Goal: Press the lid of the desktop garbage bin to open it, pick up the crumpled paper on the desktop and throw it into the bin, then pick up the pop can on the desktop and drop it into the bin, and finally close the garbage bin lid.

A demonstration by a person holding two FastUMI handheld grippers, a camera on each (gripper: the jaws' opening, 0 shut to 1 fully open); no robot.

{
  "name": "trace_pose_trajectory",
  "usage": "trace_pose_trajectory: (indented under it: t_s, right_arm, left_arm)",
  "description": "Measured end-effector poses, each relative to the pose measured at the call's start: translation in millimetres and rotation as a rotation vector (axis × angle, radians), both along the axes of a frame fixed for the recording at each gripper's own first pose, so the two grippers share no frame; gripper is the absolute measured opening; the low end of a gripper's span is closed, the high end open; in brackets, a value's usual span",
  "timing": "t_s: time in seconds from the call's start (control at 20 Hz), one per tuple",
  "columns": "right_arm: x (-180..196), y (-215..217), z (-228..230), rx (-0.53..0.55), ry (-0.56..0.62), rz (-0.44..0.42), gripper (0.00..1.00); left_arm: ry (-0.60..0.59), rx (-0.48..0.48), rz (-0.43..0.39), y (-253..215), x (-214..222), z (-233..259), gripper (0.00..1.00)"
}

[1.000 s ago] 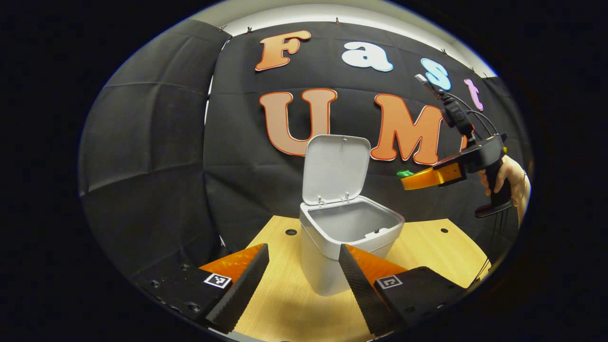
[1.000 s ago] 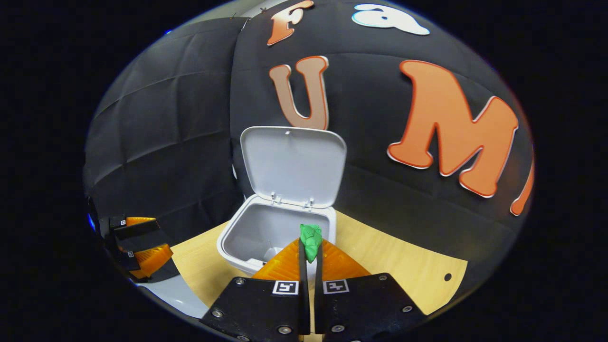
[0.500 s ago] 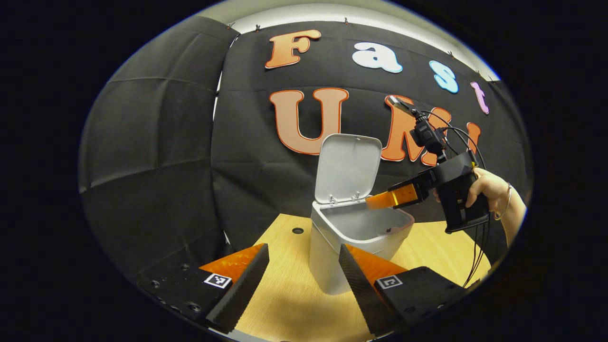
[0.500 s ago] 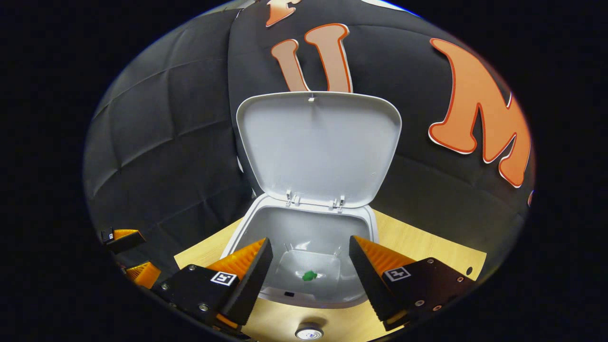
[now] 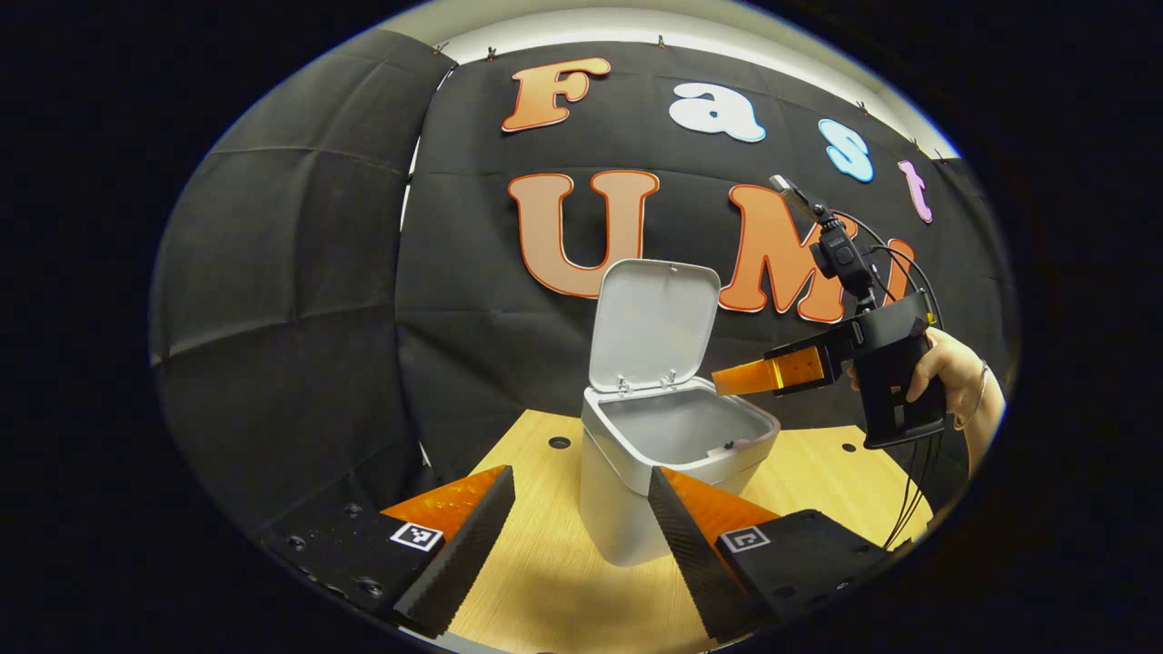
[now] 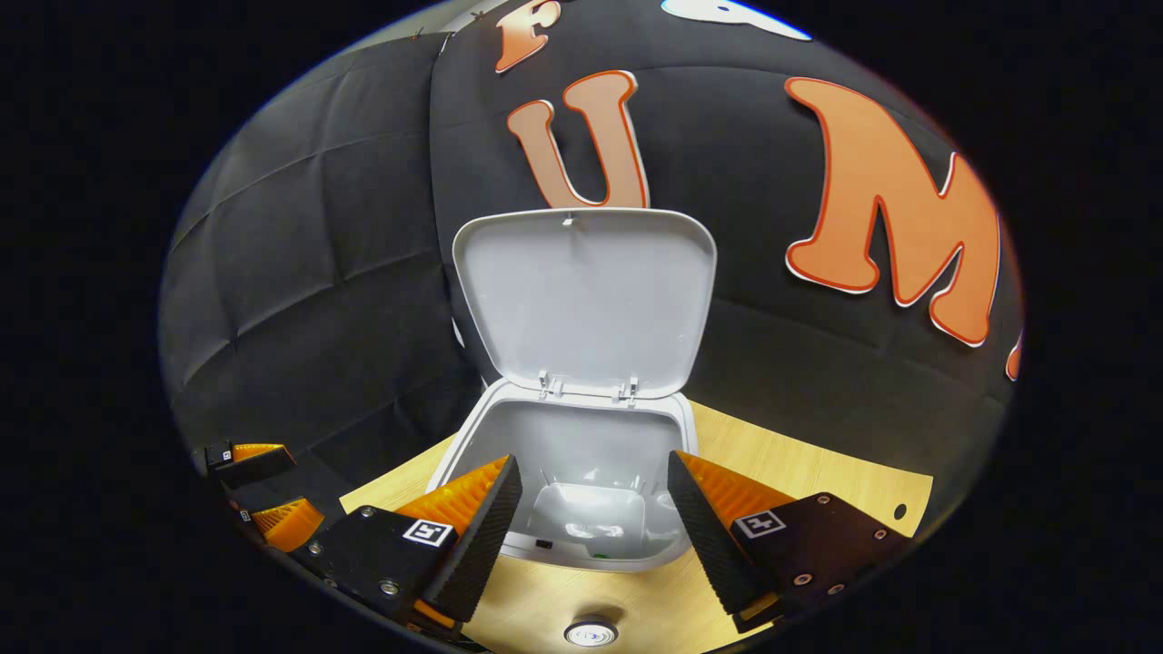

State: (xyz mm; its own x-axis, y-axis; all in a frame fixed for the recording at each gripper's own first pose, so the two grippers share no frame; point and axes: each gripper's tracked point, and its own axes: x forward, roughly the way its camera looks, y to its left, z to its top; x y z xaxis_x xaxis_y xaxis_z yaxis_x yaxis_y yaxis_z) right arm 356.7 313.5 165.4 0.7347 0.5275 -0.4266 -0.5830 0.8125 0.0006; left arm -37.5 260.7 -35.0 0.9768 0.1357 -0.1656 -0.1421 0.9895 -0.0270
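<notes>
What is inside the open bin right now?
In the right gripper view, the bin shows a bare pale floor with a small green speck at its near edge, likely the paper. The near rim hides the rest of it.

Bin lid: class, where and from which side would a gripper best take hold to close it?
Probably the lid's free top edge, farthest from the hinges. Come from above and in front: it stands upright at the bin's back rim, inner face forward, so pulling that edge forward should swing it down.

One bin (image 5: 668,454), two grippers (image 5: 581,531) (image 6: 595,518).
</notes>
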Motion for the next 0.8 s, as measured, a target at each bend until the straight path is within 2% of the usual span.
trace_pose_trajectory:
  t_s: [0.35, 0.7, 0.8]
  right_arm:
    - [-14.1, -68.8, 21.0, 0.083, -0.037, -0.107, 0.96]
    - [-31.3, -182.3, 28.8, 0.106, -0.146, -0.347, 0.96]
    - [-36.8, -216.8, 25.6, 0.114, -0.183, -0.438, 1.00]
  left_arm:
    - [-0.009, 0.005, -0.052, -29.8, 9.9, 3.9, 0.94]
    - [-0.003, 0.004, -0.139, -73.9, 25.9, -0.6, 0.94]
    - [0.000, 0.013, -0.170, -88.8, 32.4, -3.7, 0.94]
